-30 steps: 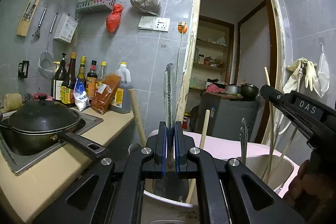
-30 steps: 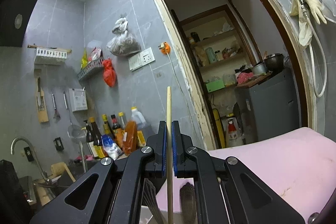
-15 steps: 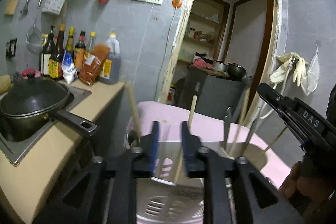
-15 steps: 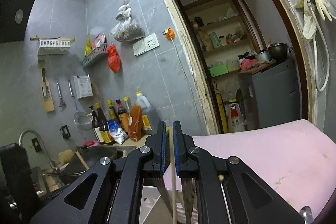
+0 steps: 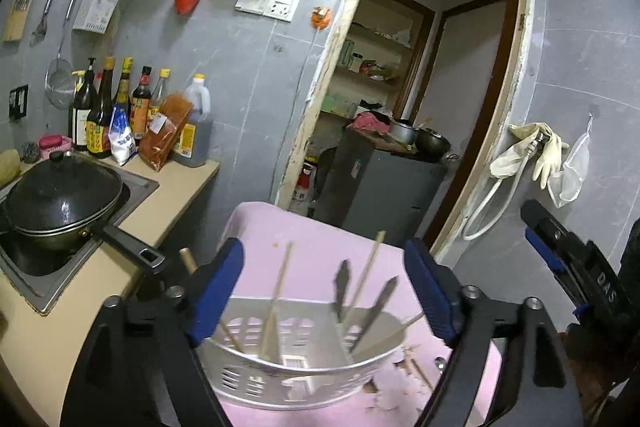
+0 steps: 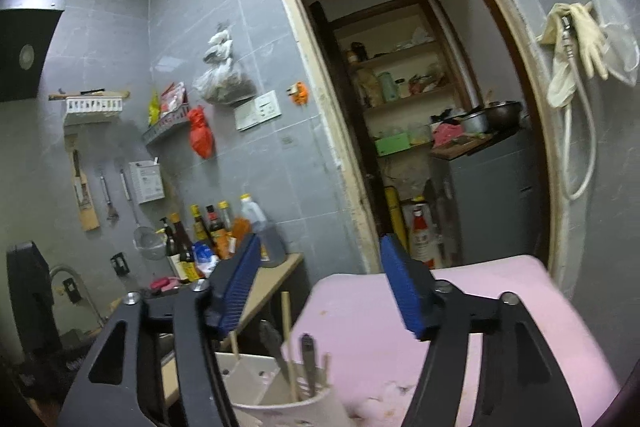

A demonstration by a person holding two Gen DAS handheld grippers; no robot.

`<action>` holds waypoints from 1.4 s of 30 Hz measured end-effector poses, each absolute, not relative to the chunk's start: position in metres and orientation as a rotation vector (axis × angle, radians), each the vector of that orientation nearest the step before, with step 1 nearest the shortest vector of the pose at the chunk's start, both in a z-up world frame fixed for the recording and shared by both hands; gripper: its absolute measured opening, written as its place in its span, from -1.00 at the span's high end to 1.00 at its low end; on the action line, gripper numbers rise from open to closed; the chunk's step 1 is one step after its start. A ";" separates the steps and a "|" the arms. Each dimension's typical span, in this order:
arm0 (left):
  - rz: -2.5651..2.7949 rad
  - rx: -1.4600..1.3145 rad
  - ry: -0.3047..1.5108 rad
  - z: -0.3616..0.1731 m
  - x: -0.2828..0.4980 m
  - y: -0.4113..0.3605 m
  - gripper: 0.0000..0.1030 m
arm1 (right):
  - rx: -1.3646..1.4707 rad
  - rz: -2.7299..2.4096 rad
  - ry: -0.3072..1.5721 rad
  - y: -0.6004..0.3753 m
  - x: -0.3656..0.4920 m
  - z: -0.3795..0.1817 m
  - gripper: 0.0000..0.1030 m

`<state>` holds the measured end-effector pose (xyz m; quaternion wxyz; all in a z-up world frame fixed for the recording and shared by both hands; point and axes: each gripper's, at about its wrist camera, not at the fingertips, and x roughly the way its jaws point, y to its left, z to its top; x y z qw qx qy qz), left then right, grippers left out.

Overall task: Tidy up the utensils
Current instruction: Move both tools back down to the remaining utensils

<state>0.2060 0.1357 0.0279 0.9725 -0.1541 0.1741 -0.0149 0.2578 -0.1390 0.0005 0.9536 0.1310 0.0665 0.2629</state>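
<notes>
In the left wrist view the left gripper (image 5: 324,291) fills the bottom of the frame with its blue pads spread wide; its jaws have just been opening, and nothing is pinched between them. Below and between the fingers, at lower centre, a white slotted basket (image 5: 296,379) sits on a pink surface (image 5: 320,231). Wooden chopsticks (image 5: 280,291) and dark metal utensil handles (image 5: 340,287) stand in the basket, leaning at different angles — the pads touch none of them. At the right edge of the frame the right gripper (image 5: 548,251) shows as a black arm with a blue pad.

To the left, a black lidded wok (image 5: 60,199) sits on the beige counter (image 5: 108,279), its handle pointing toward the middle of the frame. Sauce bottles (image 5: 116,115) line the grey tiled wall behind it. Pale rubber gloves (image 5: 532,155) hang at the right, beside the doorway.

In the right wrist view the right gripper (image 6: 320,287) also stands spread, its jaws likewise just opened, with empty space between the pads. The basket (image 6: 280,403) appears at bottom centre, below the left finger, with a chopstick (image 6: 286,323) and metal handles (image 6: 308,355) sticking up out of it — free of the gripper. The pink surface (image 6: 500,291) spreads across the lower right of the frame.
</notes>
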 end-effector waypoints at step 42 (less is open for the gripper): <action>-0.062 -0.093 0.646 -0.115 0.227 -0.032 -0.85 | -0.057 0.327 0.654 -0.273 0.262 -0.157 -1.00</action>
